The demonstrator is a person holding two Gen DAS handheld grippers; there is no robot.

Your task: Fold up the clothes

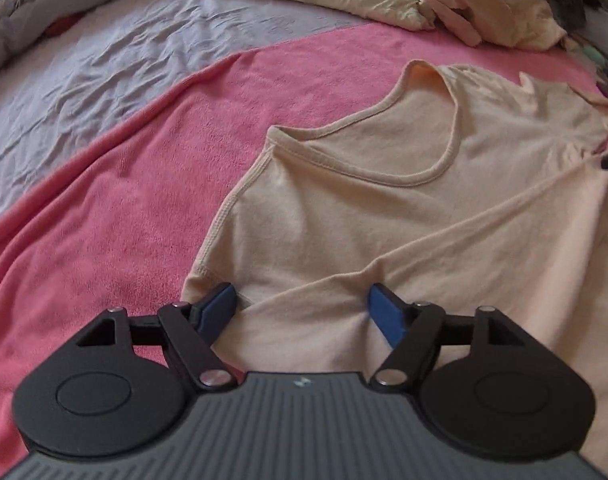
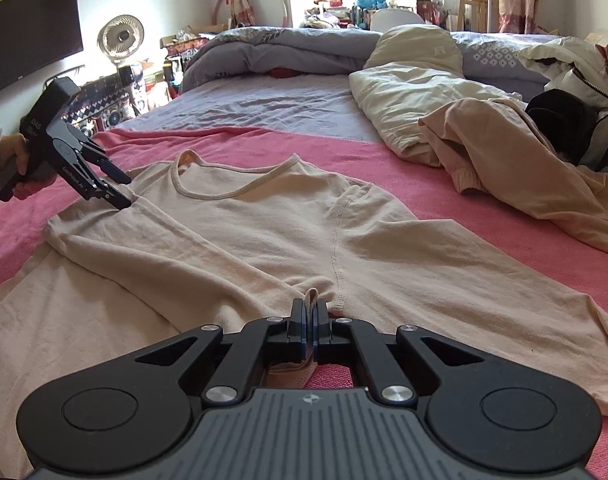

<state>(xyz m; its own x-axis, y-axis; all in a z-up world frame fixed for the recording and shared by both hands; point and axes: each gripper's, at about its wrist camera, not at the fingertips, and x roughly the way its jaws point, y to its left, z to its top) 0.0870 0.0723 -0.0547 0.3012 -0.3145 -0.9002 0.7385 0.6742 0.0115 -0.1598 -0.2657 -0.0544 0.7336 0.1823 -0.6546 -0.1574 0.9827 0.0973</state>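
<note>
Pinched in the closed right hand-held gripper (image 2: 311, 322) at 6 o'clock was a fold of the beige shirt (image 2: 263, 232), spread on the bed's pink blanket (image 2: 444, 208). At 9 o'clock, the left hand-held gripper (image 1: 301, 306) stood open, seemingly touching its folded sleeve.

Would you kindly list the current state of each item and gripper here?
Beige shirt: spread on the pink blanket, one sleeve folded across.
Left gripper: open over the shirt's shoulder.
Right gripper: shut on a shirt fold.
Beige garment: crumpled, unfolded.
</note>
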